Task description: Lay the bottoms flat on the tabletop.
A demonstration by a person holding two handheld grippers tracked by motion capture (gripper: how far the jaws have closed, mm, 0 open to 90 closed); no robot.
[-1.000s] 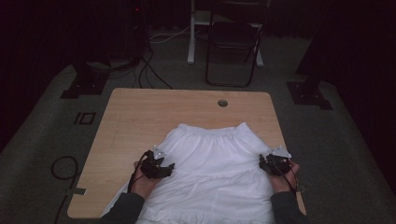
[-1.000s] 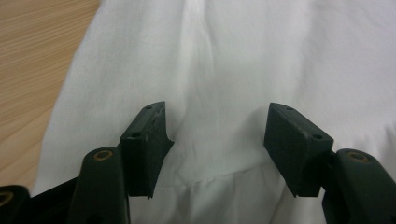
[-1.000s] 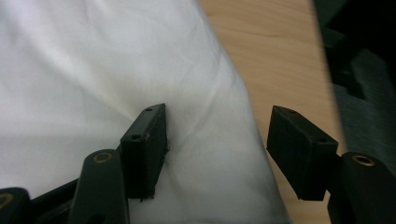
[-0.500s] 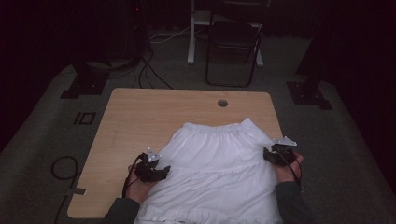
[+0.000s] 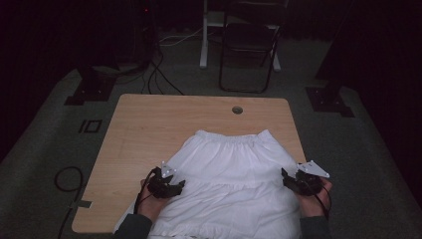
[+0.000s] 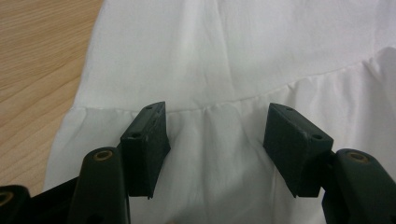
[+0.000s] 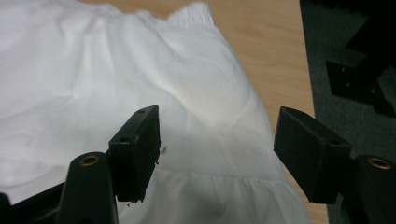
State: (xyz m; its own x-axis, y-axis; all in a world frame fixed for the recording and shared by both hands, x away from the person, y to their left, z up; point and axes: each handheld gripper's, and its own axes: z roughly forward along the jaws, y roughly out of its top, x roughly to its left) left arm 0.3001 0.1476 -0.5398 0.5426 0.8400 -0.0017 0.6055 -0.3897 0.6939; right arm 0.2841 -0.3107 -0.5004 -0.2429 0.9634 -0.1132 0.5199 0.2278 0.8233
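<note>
A white skirt (image 5: 234, 174) lay spread flat on the wooden counter (image 5: 149, 129), its gathered waistband toward the far side and its hem running off the near edge. It covered the right half of the near counter, and its right edge reached the counter's right rim.

The left tongs (image 5: 171, 186) sat at the skirt's left edge, near the seam where the lower ruffle joins the upper panel. In the left gripper view the left tongs (image 6: 215, 140) stood spread, with the seam and plain white cloth showing between the jaws and nothing pinched.

The right tongs (image 5: 291, 180) hovered at the skirt's right edge, level with the same seam. In the right gripper view the right tongs (image 7: 217, 149) were spread wide and had just been opening; the cloth's right border lay below the gap, not gripped, with bare counter and dark floor (image 7: 345, 56) beyond it.

A folding chair (image 5: 249, 45) stood on the floor past the far side of the counter.
</note>
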